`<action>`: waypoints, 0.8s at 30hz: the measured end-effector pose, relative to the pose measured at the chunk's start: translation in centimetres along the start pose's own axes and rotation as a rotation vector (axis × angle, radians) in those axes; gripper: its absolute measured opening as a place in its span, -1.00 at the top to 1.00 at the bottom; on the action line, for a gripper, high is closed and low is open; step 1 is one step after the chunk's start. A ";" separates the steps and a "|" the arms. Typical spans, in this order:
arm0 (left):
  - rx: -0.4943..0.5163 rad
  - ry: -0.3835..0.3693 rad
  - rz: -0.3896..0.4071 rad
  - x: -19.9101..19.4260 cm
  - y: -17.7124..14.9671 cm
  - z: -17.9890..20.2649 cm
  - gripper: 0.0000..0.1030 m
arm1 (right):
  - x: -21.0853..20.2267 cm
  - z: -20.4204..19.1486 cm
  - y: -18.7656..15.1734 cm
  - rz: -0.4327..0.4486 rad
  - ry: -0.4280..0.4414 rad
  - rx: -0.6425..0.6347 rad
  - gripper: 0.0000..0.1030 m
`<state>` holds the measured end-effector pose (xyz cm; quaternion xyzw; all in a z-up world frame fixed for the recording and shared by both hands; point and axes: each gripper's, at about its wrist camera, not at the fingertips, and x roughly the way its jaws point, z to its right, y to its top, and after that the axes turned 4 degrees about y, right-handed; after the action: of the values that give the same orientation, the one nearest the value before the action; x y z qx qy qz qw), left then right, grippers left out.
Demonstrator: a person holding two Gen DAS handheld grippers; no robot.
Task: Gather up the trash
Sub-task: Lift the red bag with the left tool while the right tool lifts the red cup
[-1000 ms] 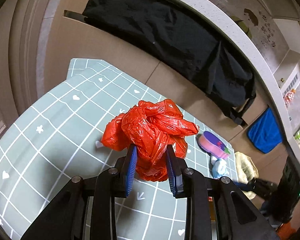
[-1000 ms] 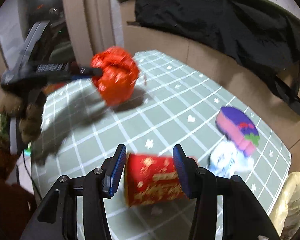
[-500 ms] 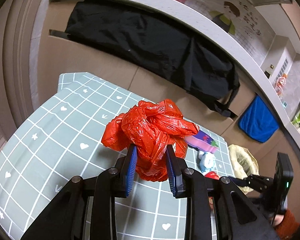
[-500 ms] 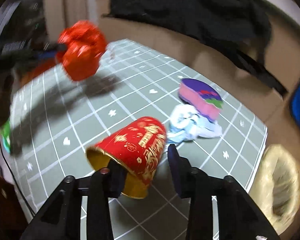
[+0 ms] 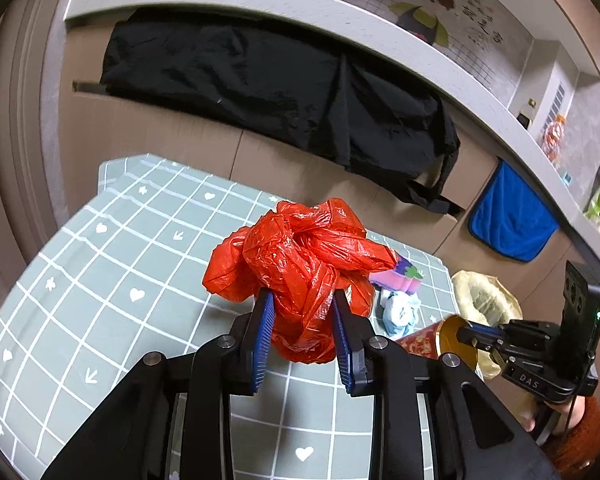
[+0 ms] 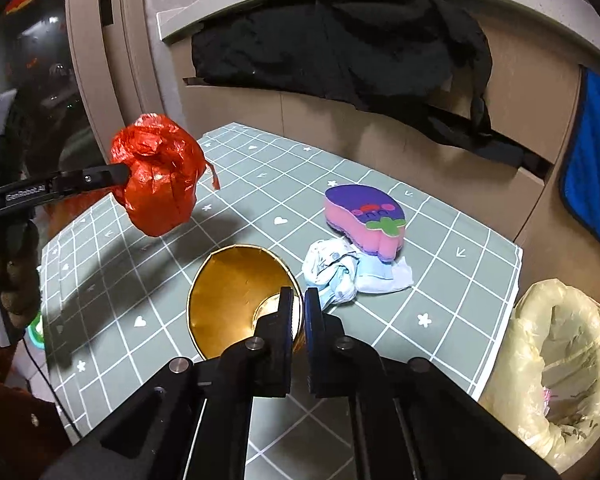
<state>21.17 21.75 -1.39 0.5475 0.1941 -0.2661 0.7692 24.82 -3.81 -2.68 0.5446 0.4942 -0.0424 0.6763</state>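
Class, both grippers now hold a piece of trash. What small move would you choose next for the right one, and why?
Probably swing the right gripper right, toward the lined bin. Its jaws pinch the rim of the red paper cup above the table, and the bin stands open just beyond the table's right edge.

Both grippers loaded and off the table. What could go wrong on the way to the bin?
1. The right gripper pinches only the thin rim of the paper cup; it may twist or slip free.
2. The red plastic bag in the left gripper is loosely crumpled and could slide out.
3. The lined bin sits off the table's right edge; both grippers converging there might collide.
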 end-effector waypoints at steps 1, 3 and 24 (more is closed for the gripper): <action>0.014 0.001 0.006 -0.1 0.1 0.5 0.43 | 0.3 0.4 0.0 0.001 0.004 0.003 0.92; 0.040 -0.001 0.019 -0.3 0.5 1.4 0.43 | 0.0 0.6 0.3 0.015 0.006 0.008 0.92; 0.058 0.009 -0.010 1.2 0.1 3.0 0.43 | 3.8 2.6 -2.6 -0.057 0.070 0.100 0.90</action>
<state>22.24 18.67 -1.05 0.5697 0.1924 -0.2730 0.7510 26.86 -5.06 -7.38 0.5647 0.5301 -0.0670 0.6290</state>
